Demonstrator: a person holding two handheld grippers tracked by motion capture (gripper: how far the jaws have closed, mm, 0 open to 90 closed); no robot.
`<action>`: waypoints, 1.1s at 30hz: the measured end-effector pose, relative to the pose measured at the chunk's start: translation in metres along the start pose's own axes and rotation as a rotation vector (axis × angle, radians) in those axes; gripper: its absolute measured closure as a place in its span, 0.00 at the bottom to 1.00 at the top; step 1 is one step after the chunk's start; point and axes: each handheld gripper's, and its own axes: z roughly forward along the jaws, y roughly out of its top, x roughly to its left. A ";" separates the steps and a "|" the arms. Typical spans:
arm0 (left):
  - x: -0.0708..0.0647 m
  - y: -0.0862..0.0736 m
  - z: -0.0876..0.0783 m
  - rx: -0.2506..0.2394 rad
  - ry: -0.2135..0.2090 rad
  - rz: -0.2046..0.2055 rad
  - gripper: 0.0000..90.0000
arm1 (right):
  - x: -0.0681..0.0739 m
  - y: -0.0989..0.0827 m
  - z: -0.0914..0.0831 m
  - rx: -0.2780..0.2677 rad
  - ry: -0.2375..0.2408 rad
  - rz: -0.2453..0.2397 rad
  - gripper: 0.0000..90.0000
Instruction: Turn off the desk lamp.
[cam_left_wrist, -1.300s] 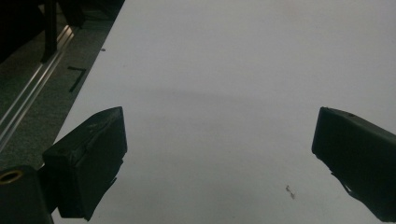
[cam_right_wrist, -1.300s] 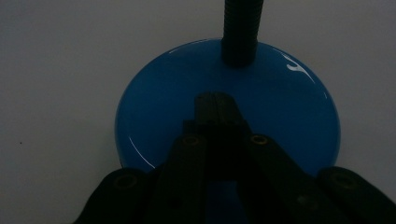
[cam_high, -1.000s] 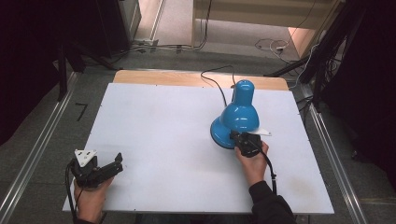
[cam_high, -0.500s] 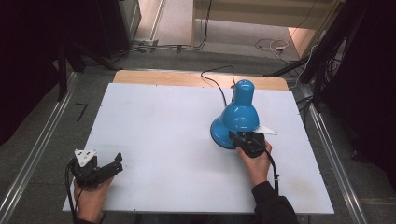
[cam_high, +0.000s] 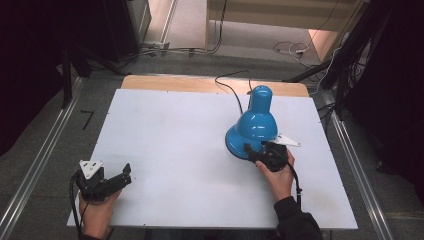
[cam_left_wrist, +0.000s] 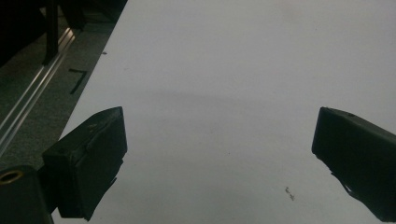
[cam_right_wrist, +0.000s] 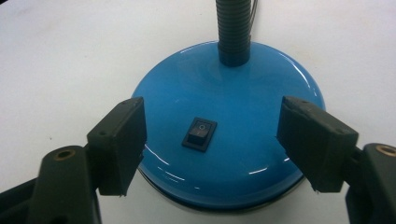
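We saw the blue desk lamp (cam_high: 255, 125) standing on the white table (cam_high: 175, 135), in its right half and nearer the far edge than the near one, with its black cord running off over the far edge. From the high view its bell-shaped shade covered most of the round base (cam_right_wrist: 224, 135). In the right gripper view that base lay directly ahead, with the ribbed black neck (cam_right_wrist: 235, 28) rising from its far side and a small black rocker switch (cam_right_wrist: 200, 134) set into its top.

The right gripper (cam_high: 261, 153) sat at the near side of the lamp base, held in the person's right hand (cam_high: 277, 175). Its jaws had just been opening and stood spread wide, one on each side of the base's near rim. The pads (cam_right_wrist: 119, 140) were clear of the blue surface, and the switch lay between them, untouched.

The left gripper (cam_high: 120, 177) rested near the table's near left corner, well apart from the lamp, in the person's left hand (cam_high: 95, 212). Its jaws were also spread, and the left gripper view showed bare white tabletop between them. Grey floor and a metal rail (cam_left_wrist: 32, 107) ran along the table's left edge.
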 end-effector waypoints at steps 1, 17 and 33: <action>0.000 0.000 0.000 0.000 -0.002 0.000 0.04 | 0.000 0.000 -0.001 0.001 0.001 0.001 0.24; -0.001 0.001 0.000 -0.002 -0.005 -0.002 0.04 | -0.004 -0.004 -0.007 0.001 -0.019 -0.009 0.21; -0.001 0.001 0.000 -0.002 -0.004 -0.001 0.04 | -0.009 -0.006 -0.018 0.001 -0.019 -0.017 0.21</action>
